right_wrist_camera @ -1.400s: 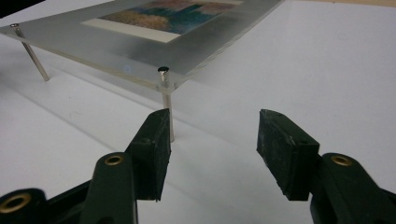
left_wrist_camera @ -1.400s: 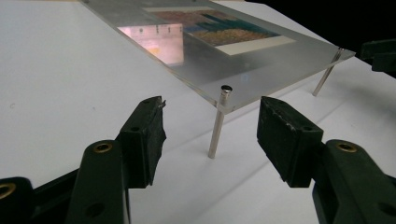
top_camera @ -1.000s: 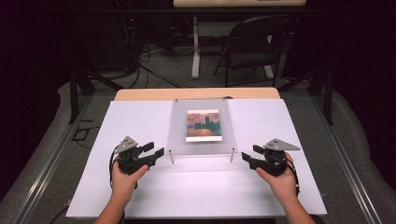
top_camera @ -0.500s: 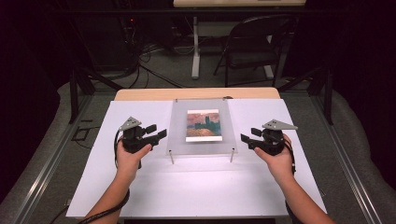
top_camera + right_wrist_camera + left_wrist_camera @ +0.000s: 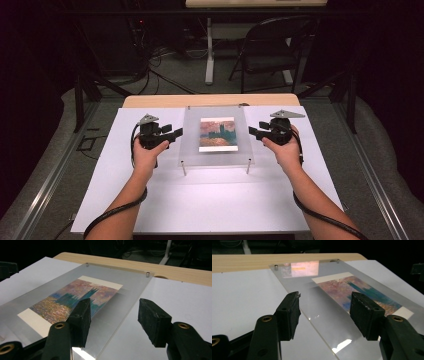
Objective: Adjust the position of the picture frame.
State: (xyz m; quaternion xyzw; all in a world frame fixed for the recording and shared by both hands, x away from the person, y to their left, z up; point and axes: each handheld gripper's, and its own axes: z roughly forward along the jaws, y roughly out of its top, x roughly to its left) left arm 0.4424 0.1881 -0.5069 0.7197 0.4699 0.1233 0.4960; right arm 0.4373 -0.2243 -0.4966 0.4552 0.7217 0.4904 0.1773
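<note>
A clear acrylic panel stands on short metal pins over a white sheet, with a colourful painting print under it. My left gripper hovers at the panel's left edge, jaws open and pointing inward. In the left gripper view that edge runs between the two jaws of the left gripper, untouched. My right gripper faces the panel's right edge, also open. The right gripper view has the right gripper with one jaw over the panel and one over the sheet.
The white sheet covers most of a wooden table, whose far strip is bare. Beyond the table stand a black folding chair, a white table leg and loose cables on the floor.
Both hands have moved away from the person along the panel's sides, from near its front corners to about the middle of its side edges. Jaws look equally wide.
</note>
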